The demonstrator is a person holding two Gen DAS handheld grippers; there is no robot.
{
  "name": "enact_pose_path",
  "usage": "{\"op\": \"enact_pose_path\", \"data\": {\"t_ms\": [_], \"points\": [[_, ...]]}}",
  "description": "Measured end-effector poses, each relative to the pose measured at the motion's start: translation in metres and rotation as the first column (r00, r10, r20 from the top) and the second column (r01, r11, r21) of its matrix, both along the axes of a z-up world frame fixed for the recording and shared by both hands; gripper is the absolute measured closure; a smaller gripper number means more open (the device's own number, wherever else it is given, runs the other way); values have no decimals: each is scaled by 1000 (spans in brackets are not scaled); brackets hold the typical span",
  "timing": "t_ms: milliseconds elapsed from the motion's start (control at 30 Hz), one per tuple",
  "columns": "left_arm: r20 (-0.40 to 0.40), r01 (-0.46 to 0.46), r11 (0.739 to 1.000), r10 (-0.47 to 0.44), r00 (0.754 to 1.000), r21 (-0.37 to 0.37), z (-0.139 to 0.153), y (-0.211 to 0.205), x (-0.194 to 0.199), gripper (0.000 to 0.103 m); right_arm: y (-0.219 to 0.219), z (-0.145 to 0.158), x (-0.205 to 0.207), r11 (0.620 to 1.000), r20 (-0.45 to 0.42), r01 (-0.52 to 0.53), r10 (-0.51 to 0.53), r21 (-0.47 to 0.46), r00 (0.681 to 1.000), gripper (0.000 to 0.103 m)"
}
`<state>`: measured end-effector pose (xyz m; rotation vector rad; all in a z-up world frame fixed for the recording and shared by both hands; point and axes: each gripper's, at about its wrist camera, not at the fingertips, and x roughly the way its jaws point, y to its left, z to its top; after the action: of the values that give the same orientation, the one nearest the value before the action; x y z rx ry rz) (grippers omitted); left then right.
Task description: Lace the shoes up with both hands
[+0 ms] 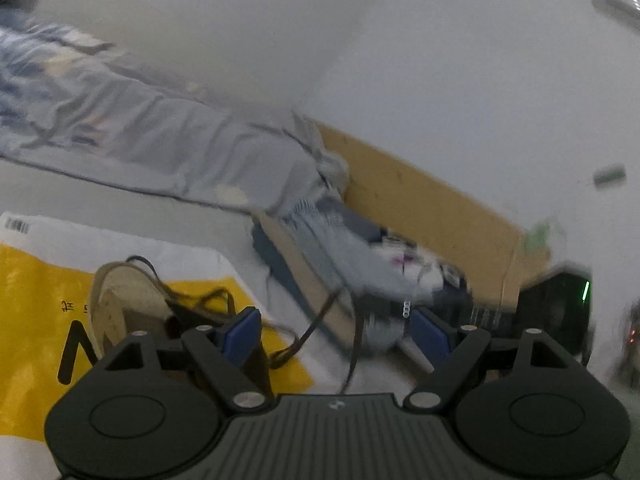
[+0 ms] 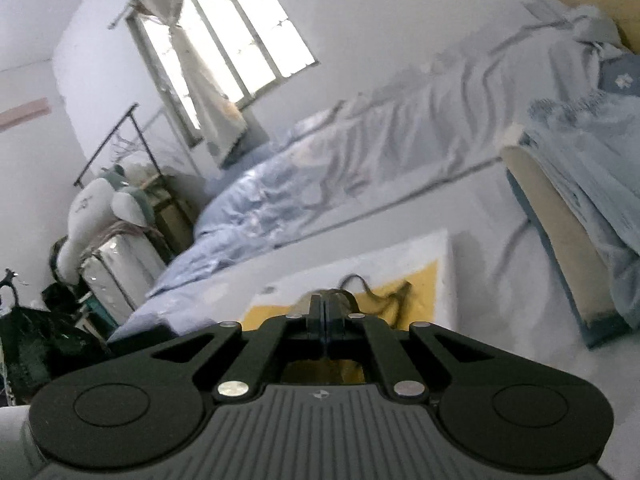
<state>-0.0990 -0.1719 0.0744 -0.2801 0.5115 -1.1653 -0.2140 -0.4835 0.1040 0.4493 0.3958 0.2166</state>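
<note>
- My left hand-held gripper (image 1: pixel 336 332) stands released: its two blue, flat rectangular pads are wide apart on black jointed arms, and they press on nothing.
- A dark brown lace (image 1: pixel 308 332), thin and flat, runs across the gap between those pads, slack and curved. I cannot tell whether it touches either pad.
- The shoe (image 1: pixel 128 304) lies to the left of my left hand-held gripper, just beside its left pad. It is beige with a pale, matte, rounded sole edge and a dark opening, from which loose loops of lace spill.
- The shoe rests on a yellow and white bag (image 1: pixel 48 280), smooth and flat, printed with black marks and a barcode at its far left corner.
- The bag lies on a white sheet (image 1: pixel 120 200) spread over the bed.
- My right hand-held gripper (image 2: pixel 325 312) is clenched: the two black fingers meet along one straight seam. Whether any lace is caught in it, I cannot tell.
- Just beyond its tips, dark loops of lace lie on the yellow patch of the bag, blurred.
- A crumpled, soft, pale blue quilt (image 2: pixel 256 200) lies far across the bed.
- A wooden headboard (image 1: pixel 420 196), flat and tan, stands at the far right.
</note>
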Motion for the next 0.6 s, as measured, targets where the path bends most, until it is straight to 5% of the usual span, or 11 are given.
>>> {"op": "enact_pose_path", "data": {"t_ms": [333,467,600], "points": [[72,86,993,-92,993,83,-9,-12,-16,51,34,19,-2,993,70,-109,111,-35,991,102],[66,84,993,-90,994,84,-12,-12,-14,72,40,19,1,990,63,-140,142,-36,988,102],[59,91,993,-96,994,74,-12,-12,-13,79,45,18,3,986,58,-161,163,-42,985,102]]}}
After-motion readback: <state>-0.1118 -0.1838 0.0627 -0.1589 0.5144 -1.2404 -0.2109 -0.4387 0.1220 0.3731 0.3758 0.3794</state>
